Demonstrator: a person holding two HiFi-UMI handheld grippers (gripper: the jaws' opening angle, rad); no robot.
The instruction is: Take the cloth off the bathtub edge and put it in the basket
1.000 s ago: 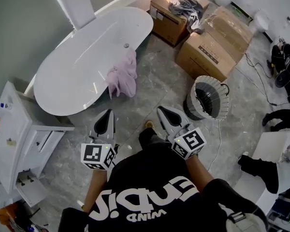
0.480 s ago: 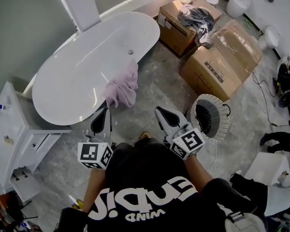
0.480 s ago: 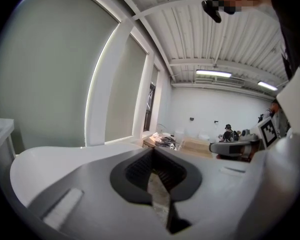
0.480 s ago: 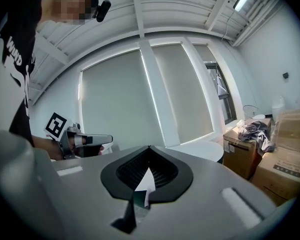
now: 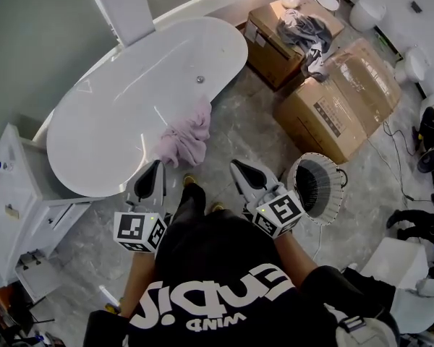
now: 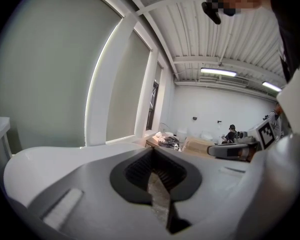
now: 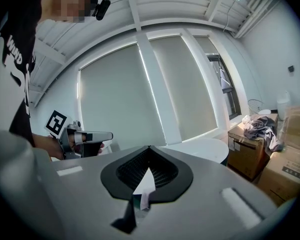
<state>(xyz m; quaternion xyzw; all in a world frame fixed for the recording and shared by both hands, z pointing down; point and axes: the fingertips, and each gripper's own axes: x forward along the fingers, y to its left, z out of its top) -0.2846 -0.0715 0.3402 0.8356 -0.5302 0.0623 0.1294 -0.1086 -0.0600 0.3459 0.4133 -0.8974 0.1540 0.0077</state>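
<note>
A pink cloth (image 5: 186, 137) hangs over the near rim of the white bathtub (image 5: 130, 100), drooping toward the floor. A round white basket (image 5: 317, 186) with a dark inside stands on the floor to the right. My left gripper (image 5: 157, 166) is shut and empty, held just short of the tub rim, left of and below the cloth. My right gripper (image 5: 236, 166) is shut and empty too, between the cloth and the basket. In the left gripper view the jaws (image 6: 152, 151) are closed, with the tub rim (image 6: 50, 159) beyond them. The right gripper (image 7: 149, 148) points over the tub's end (image 7: 200, 146).
Two cardboard boxes (image 5: 336, 100) stand behind the basket, and grey clothes (image 5: 307, 31) lie on the far one. A white cabinet (image 5: 14, 208) is at the left. Toilets (image 5: 412, 63) and cables line the right side. Grey tiled floor (image 5: 253, 129) lies between tub and boxes.
The person has stepped forward, so the tub, cloth and basket sit nearer. The basket is now beside the right gripper. Both grippers stay shut and empty.
</note>
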